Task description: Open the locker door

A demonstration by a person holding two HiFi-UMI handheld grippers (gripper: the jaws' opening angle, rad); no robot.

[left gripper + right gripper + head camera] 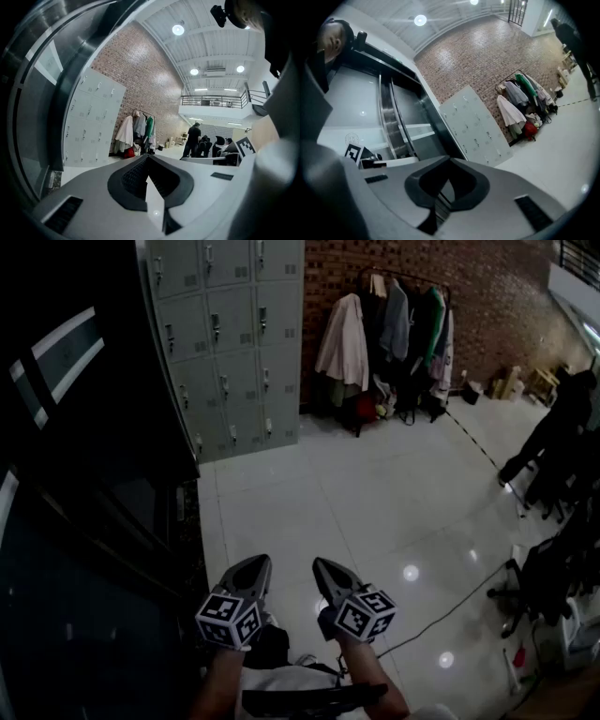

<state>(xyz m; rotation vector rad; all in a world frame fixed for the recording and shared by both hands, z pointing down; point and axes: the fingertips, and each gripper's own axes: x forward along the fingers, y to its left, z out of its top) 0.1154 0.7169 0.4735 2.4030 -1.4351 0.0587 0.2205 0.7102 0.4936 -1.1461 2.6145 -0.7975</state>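
The bank of grey lockers (pixel 230 343) stands against the brick wall, far across the white floor, with every door closed. In the left gripper view the lockers (pixel 91 122) are at the left, and in the right gripper view the lockers (pixel 476 126) are tilted at centre right. My left gripper (pixel 255 566) and right gripper (pixel 322 568) are held side by side low in the head view, pointing toward the lockers and well short of them. Both are shut, and nothing is held between the tips of the left gripper (pixel 148 157) or the right gripper (pixel 451 160).
A clothes rack (pixel 394 334) hung with coats stands right of the lockers. A dark glass wall (pixel 84 521) runs along the left. A person in dark clothes (pixel 553 432) and office chairs (pixel 539 587) are at the right. A cable (pixel 450 610) crosses the tiled floor.
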